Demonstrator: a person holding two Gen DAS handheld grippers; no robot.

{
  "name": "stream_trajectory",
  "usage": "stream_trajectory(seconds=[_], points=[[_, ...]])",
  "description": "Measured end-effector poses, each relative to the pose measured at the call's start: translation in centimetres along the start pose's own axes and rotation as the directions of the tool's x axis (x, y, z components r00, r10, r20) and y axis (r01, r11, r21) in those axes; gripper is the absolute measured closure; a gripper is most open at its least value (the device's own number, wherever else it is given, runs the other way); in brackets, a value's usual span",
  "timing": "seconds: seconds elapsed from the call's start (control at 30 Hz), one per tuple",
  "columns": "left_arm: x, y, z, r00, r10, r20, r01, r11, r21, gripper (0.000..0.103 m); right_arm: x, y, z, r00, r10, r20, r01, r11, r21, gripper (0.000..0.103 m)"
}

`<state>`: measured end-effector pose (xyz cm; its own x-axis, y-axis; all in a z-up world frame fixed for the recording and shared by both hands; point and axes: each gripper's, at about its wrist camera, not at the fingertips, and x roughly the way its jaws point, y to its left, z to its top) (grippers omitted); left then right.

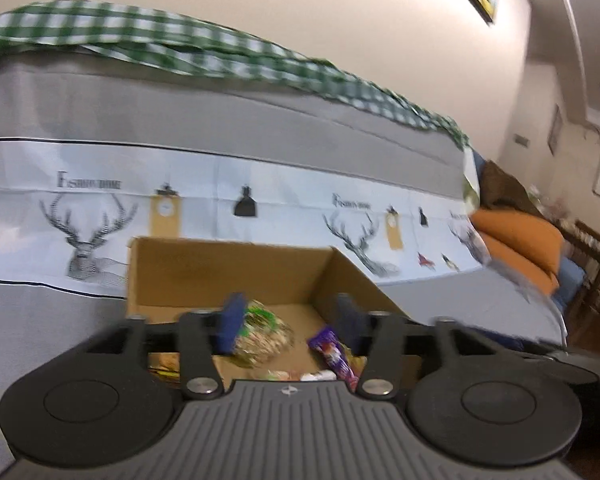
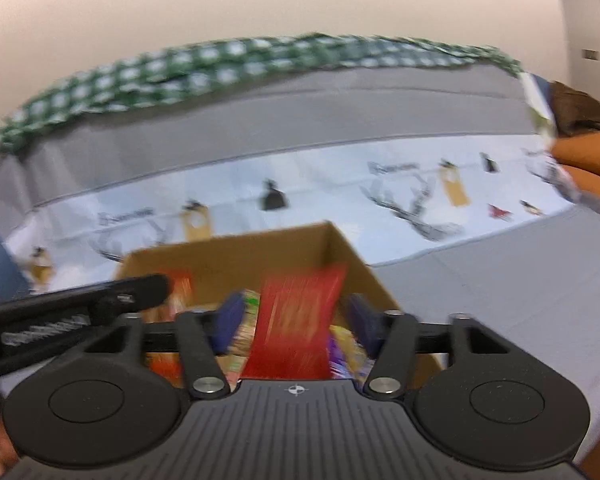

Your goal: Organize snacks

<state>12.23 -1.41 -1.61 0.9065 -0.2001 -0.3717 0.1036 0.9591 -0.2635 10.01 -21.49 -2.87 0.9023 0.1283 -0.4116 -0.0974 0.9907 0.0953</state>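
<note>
Red packet (image 2: 296, 328) hangs between my right gripper's (image 2: 296, 320) spread jaws above the cardboard box (image 2: 236, 252) on the bed; unheld, it may tumble outside. My left gripper (image 1: 288, 320) gapes empty.

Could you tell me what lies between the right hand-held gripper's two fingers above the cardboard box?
A red snack packet lies between the fingers of the right hand-held gripper, above the cardboard box; the pads seem clear of it. The right wrist view shows this.
</note>
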Motion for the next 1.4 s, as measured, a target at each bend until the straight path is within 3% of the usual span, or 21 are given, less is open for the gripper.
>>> stream_trajectory(seconds=[0.07,0.23,0.27,0.37,0.47,0.53,0.67,0.8,0.9,0.97,1.23,1.4], points=[[-0.6,0.6,0.2,1.000,0.012,0.015,-0.012,1.000,-0.021,0.035,0.1,-0.7,0.1,1.000,-0.005,-0.012,0.006,0.999,0.043,0.012],[-2.9,0.9,-0.2,0.998,0.034,0.045,-0.034,0.999,0.009,0.023,-0.1,-0.7,-0.3,1.000,-0.004,-0.026,0.005,0.999,0.038,0.001],[-3.5,0.7,-0.3,0.998,0.040,0.054,-0.042,0.999,0.024,0.019,-0.3,-0.7,-0.3,1.000,-0.003,-0.024,0.004,0.999,0.039,0.001],[-5.6,0.0,-0.9,0.996,0.059,0.071,-0.065,0.995,0.079,0.017,-1.6,-1.0,-0.1,1.000,0.001,0.011,-0.002,0.999,0.045,0.001],[-7.6,-0.7,-1.9,0.986,0.150,0.076,-0.157,0.982,0.105,0.017,-3.3,-1.8,0.2,0.999,-0.006,0.044,0.003,0.998,0.055,0.001],[-9.0,-0.9,-2.6,0.984,0.168,0.054,-0.172,0.981,0.093,0.016,-4.4,-2.5,0.4,0.999,-0.009,0.036,0.007,0.998,0.056,0.001],[-11.5,-1.4,-3.8,0.986,0.168,0.003,-0.168,0.984,0.057,0.000,-6.7,-4.0,0.0,0.999,0.030,0.018,-0.030,1.000,0.003,0.001],[-12.0,-2.3,-5.2,0.979,0.179,-0.092,-0.177,0.984,0.037,0.000,-8.7,-5.5,-1.7,0.995,0.097,-0.029,-0.098,0.993,-0.062,0.001],[-11.2,-3.0,-6.4,0.969,0.184,-0.164,-0.180,0.983,0.042,0.000,-8.8,-6.3,-3.3,0.988,0.117,-0.102,-0.117,0.993,0.005,0.001],[-10.4,-3.5,-7.0,0.963,0.191,-0.192,-0.180,0.981,0.075,0.000,-9.3,-5.9,-3.4,0.992,0.112,-0.060,-0.112,0.994,0.000,0.001],[-8.9,-2.4,-6.7,0.953,0.231,-0.196,-0.228,0.973,0.039,0.000,-7.8,-3.9,-3.7,0.985,0.122,-0.123,-0.133,0.988,-0.084,0.001],[-8.6,-2.4,-6.6,0.952,0.220,-0.215,-0.219,0.975,0.026,0.000,-7.3,-3.3,-3.7,0.983,0.122,-0.134,-0.137,0.984,-0.109,0.001]])
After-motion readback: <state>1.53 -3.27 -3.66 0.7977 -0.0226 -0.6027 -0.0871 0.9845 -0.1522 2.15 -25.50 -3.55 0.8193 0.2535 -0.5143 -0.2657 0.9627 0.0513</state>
